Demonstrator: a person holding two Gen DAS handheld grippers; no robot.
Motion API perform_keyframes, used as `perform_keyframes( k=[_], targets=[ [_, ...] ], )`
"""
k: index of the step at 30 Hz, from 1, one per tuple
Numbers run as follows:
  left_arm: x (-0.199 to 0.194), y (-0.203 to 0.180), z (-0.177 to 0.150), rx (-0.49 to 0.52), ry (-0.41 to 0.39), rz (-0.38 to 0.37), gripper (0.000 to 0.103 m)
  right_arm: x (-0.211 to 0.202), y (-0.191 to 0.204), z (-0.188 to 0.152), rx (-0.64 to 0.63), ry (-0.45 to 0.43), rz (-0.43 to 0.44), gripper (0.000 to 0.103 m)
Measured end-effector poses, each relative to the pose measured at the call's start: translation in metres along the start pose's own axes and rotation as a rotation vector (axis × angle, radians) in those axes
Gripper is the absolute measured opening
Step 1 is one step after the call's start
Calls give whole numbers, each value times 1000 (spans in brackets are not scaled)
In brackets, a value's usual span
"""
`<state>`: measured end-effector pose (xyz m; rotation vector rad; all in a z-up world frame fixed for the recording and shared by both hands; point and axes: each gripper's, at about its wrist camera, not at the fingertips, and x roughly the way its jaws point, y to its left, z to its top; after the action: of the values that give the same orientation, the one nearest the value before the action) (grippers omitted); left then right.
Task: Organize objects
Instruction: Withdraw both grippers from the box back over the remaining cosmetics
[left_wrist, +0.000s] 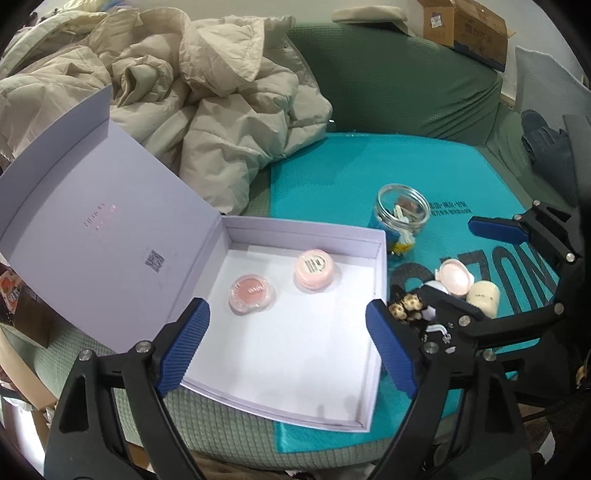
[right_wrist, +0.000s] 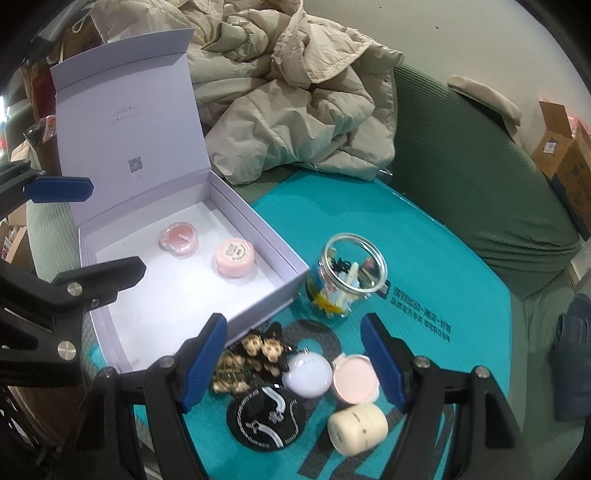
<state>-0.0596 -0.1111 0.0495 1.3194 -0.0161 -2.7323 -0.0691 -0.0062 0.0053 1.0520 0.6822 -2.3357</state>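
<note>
An open lavender box (left_wrist: 373, 332) (right_wrist: 258, 236) lies on the sofa and holds a coral compact (left_wrist: 252, 290) (right_wrist: 179, 236) and a pink jar (left_wrist: 314, 268) (right_wrist: 235, 257). My left gripper (left_wrist: 286, 343) is open and empty above the box's near part. My right gripper (right_wrist: 295, 363) is open and empty above loose items on the teal mat: a leopard hair clip (right_wrist: 245, 356), a white round compact (right_wrist: 307, 373), a pink compact (right_wrist: 355, 377), a cream jar (right_wrist: 357, 427) and a black round case (right_wrist: 267, 417).
A glass jar (left_wrist: 402, 210) (right_wrist: 347, 275) with small items stands on the teal mat (left_wrist: 369, 166) beside the box. A beige jacket (left_wrist: 184, 92) is piled behind. The green sofa back (left_wrist: 406, 81) rises at the rear, with cardboard boxes (left_wrist: 465, 26) beyond.
</note>
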Motion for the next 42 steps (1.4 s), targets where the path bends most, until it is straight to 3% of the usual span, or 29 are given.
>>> perform_keyframes(
  k=[42],
  targets=[
    [2,-88,-45,90,44,-183,87,-33,-45,-105,163,68,-62,76]
  ],
)
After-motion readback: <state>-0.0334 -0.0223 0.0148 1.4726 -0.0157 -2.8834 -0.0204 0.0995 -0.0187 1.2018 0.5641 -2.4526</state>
